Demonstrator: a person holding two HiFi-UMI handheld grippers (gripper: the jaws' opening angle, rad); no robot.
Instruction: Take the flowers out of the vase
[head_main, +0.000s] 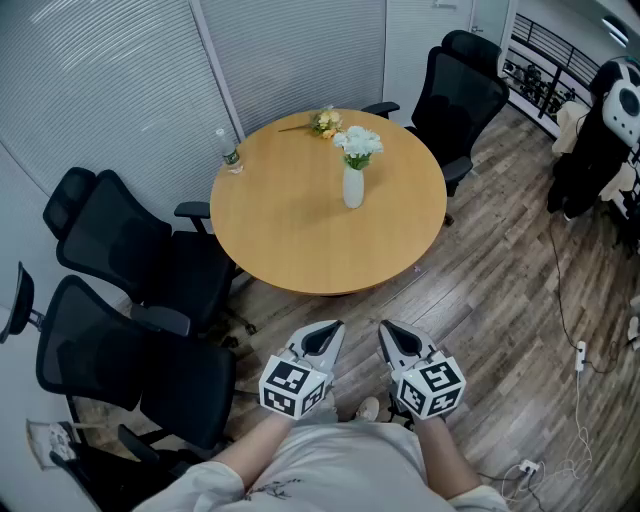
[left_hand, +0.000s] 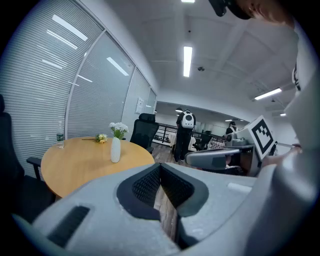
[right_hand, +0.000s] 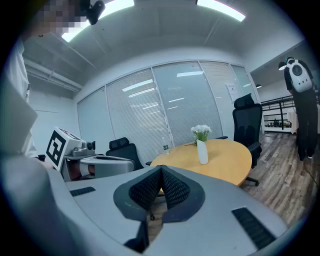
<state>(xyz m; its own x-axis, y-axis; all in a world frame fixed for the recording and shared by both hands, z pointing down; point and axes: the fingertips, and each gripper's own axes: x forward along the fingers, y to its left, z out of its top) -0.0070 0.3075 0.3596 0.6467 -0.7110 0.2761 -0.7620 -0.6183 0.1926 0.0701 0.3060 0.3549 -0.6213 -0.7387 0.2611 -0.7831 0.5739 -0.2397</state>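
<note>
Both grippers are clenched with nothing between the jaws: the left gripper (head_main: 330, 331) and the right gripper (head_main: 388, 332) are held side by side over the wood-plank floor (head_main: 500, 300), well short of the vase (head_main: 353, 187). The vase is slim, white and upright, and it stands toward the far side of a round, light wooden worktop (head_main: 290, 240). White flowers (head_main: 358, 143) with green leaves sit in the vase's mouth. Beyond the vase a small yellowish bunch (head_main: 324, 122) lies flat near the worktop's edge. Left of the vase a clear bottle (head_main: 229, 152) stands at the rim. Black office chairs (head_main: 130, 240) ring the worktop, and walls with blinds (head_main: 100, 80) rise behind the vase.
</note>
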